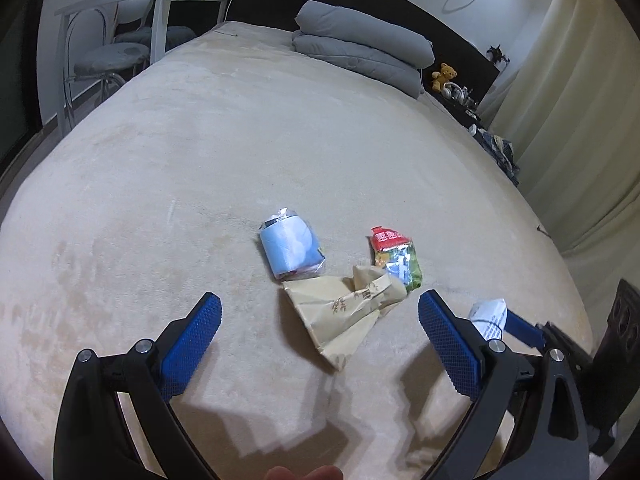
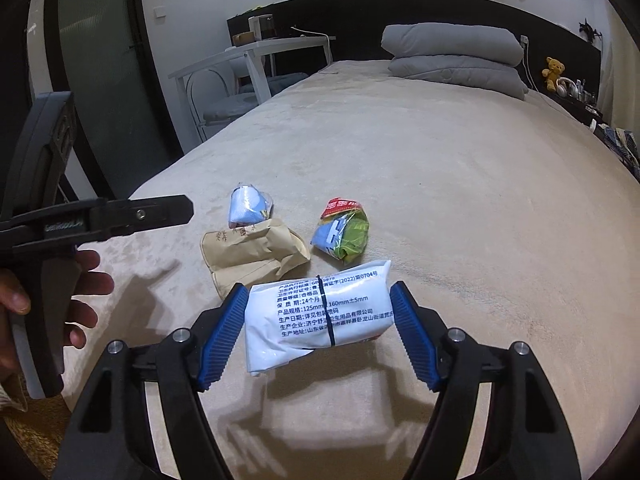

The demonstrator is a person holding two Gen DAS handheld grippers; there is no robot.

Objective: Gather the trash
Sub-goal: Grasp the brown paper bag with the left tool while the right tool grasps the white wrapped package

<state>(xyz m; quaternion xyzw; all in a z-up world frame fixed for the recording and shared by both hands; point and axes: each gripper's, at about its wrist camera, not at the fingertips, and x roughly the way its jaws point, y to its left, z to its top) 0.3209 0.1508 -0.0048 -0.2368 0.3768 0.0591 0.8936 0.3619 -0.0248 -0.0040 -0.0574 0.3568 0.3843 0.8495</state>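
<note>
My right gripper (image 2: 320,316) is shut on a white tissue packet (image 2: 316,316) with black print, lifted just above the beige bed cover (image 2: 440,200); the packet also shows at the right of the left wrist view (image 1: 490,314). Beyond it lie a crumpled brown paper bag (image 2: 252,256), a light blue packet (image 2: 248,204) and a red-and-green snack wrapper (image 2: 342,232). My left gripper (image 1: 320,320) stands open above the cover, the brown paper bag (image 1: 348,316) between and just ahead of its blue pads. The blue packet (image 1: 290,250) and the snack wrapper (image 1: 394,256) lie further on.
Folded grey bedding (image 1: 360,48) lies at the bed's far end by a dark headboard. A white table with chairs (image 1: 120,40) stands left of the bed. A teddy bear (image 1: 444,74) and small items sit on a dark side surface; curtains (image 1: 580,120) hang on the right.
</note>
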